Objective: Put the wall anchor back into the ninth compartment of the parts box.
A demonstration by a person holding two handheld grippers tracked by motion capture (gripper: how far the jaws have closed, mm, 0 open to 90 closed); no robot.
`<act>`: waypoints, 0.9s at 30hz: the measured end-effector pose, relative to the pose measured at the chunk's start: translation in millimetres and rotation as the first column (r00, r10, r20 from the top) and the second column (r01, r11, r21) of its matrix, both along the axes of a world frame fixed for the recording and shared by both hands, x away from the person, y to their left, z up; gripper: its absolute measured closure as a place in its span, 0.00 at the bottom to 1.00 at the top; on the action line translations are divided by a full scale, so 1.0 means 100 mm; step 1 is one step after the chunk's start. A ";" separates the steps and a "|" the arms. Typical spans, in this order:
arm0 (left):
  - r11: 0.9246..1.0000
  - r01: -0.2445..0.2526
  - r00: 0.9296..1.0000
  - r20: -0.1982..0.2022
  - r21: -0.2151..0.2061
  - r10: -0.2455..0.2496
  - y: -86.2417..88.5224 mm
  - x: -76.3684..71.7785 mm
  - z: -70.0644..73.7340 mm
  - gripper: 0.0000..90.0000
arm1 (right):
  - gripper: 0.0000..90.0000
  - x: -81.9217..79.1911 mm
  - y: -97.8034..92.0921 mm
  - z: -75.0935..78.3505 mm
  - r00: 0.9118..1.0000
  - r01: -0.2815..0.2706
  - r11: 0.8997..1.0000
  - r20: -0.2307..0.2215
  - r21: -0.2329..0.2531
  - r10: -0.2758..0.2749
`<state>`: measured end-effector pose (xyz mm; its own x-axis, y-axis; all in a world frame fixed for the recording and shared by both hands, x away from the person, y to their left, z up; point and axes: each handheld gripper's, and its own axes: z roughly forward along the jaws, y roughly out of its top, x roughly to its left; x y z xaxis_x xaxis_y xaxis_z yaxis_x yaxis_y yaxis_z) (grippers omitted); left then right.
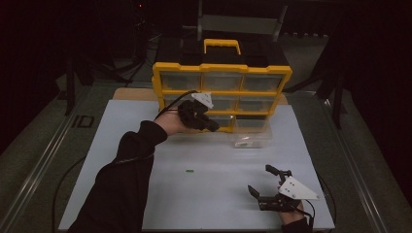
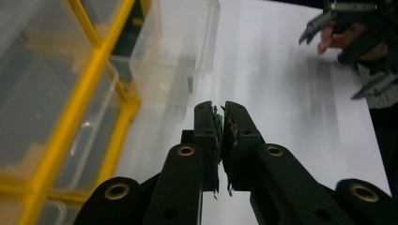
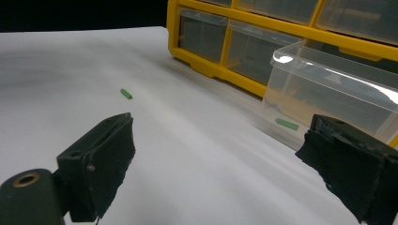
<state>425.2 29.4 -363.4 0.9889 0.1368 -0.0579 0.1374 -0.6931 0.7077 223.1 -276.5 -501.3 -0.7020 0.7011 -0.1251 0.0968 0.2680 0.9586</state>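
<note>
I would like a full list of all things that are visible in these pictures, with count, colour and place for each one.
Drawer cabinet: one, yellow frame with clear drawers, standing at the far edge of the white board.
Pulled-out drawer: one, clear plastic, on the board in front of the cabinet's lower right.
Green pieces: three small ones seen; one loose on the board, one inside the pulled-out drawer, one pinched between the left gripper's jaws.
Board: one, white, covering the table top.
Left gripper: one, black, held above the board next to the cabinet, jaws closed on a green piece.
Right gripper: one, black, low at the near right of the board, jaws wide open and empty.
</note>
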 end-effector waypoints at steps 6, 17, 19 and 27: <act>1.000 0.023 1.000 0.016 -0.017 -0.023 -0.19 0.04 0.11 0.95 | 0.10 0.00 0.00 0.00 1.000 0.000 1.000 0.000 0.002 0.000; 0.997 0.049 0.998 0.033 -0.058 -0.047 -0.52 0.12 0.24 0.95 | 0.10 0.00 -0.01 0.00 1.000 -0.004 1.000 -0.008 0.010 0.004; 0.996 0.053 0.998 0.034 -0.069 -0.051 -0.58 0.12 0.24 0.95 | 0.10 0.00 -0.01 0.00 1.000 -0.005 1.000 -0.004 0.010 0.005; 0.994 0.048 0.998 0.044 -0.100 -0.044 -0.75 0.16 0.24 0.95 | 0.10 0.00 -0.01 0.00 1.000 -0.006 1.000 -0.006 0.016 0.006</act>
